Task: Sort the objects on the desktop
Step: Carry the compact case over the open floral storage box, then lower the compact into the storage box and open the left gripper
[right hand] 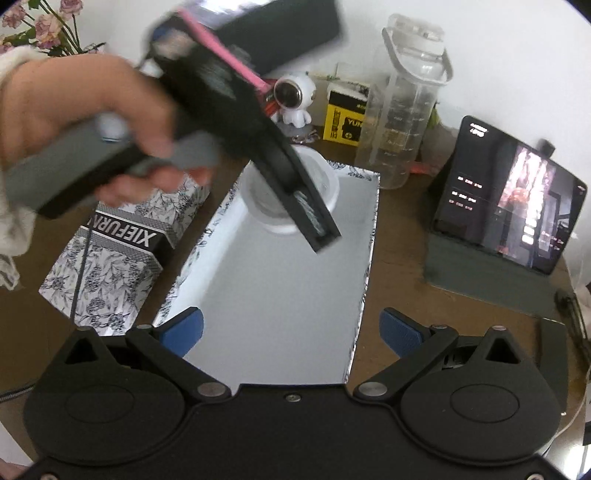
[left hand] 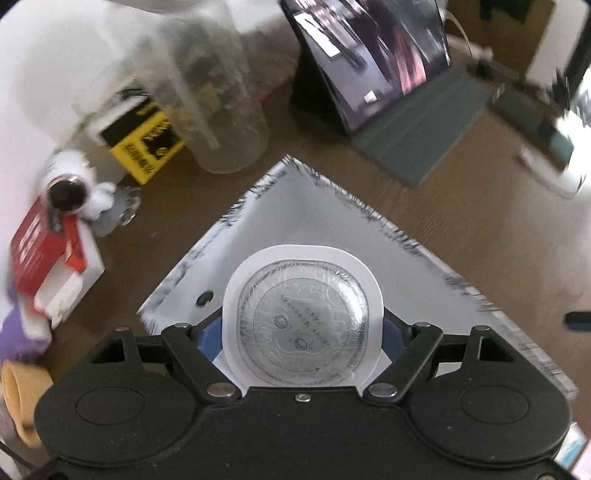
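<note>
Pads (left hand: 208,338) of the left gripper (left hand: 301,332), blue and close to the lens, press on either side of a sealed cup (left hand: 301,317) with a clear film lid and a wide white rim; the jaws are closed on it. The cup hangs over the near end of an open white box (left hand: 295,206) with a black floral pattern along its edges, which lies on a brown desk (left hand: 443,206).

From the right wrist, the right gripper (right hand: 291,334) sits with its blue pads (right hand: 400,336) spread wide and nothing between them, over the near end of the same box (right hand: 280,288). Beyond it, a hand (right hand: 81,122) grips the grey handle of the left gripper (right hand: 316,225), which slants down into the far end of the box with the cup (right hand: 325,184) partly hidden behind its fingers. Whether the cup touches the box floor cannot be told.

Left of the box lies its floral lid (right hand: 107,266). Farther back stand a small white astronaut figure (right hand: 295,99), a yellow and black carton (right hand: 345,118) and a clear water bottle (right hand: 402,110). To the right a tablet (right hand: 509,199) leans in a dark green folio, its screen lit. Pink flowers (right hand: 48,22) show at the far left against a white wall.
</note>
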Demonstrator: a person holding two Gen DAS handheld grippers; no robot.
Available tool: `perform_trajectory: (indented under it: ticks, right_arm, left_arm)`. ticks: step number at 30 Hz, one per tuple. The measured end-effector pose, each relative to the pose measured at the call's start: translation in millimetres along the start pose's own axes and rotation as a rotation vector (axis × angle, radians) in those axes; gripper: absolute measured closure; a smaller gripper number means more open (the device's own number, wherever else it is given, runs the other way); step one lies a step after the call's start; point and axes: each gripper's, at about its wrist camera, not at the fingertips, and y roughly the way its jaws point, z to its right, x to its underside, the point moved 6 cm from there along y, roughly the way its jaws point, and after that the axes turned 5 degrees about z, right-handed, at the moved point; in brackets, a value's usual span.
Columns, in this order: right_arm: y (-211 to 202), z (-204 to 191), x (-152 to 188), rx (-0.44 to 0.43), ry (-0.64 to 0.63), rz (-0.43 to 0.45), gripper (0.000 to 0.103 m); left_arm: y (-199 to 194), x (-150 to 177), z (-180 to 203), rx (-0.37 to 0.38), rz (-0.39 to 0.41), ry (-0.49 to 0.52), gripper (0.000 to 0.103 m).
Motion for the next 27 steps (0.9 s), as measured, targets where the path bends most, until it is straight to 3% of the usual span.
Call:
perform_trajectory:
  ticks: [13, 19, 27]
  right_arm:
    - [41.5, 43.6, -12.5, -0.112, -0.162, -0.083, 0.0]
    - [50.8, 57.5, -10.3, -0.153, -0.217, -0.11, 0.0]
    - [53.0, 61.3, -3.2, -0.153, -0.159, -0.108, 0.0]
  left_arm:
    - [52.3, 18.1, 17.4, 0.021, -0.078, 0.194, 0.023]
    - [67.1, 16.0, 12.9, -0.003, -0.076, 0.216, 0.023]
    - [72.6, 9.4, 1.8, -0.002, -0.072, 0.205, 0.022]
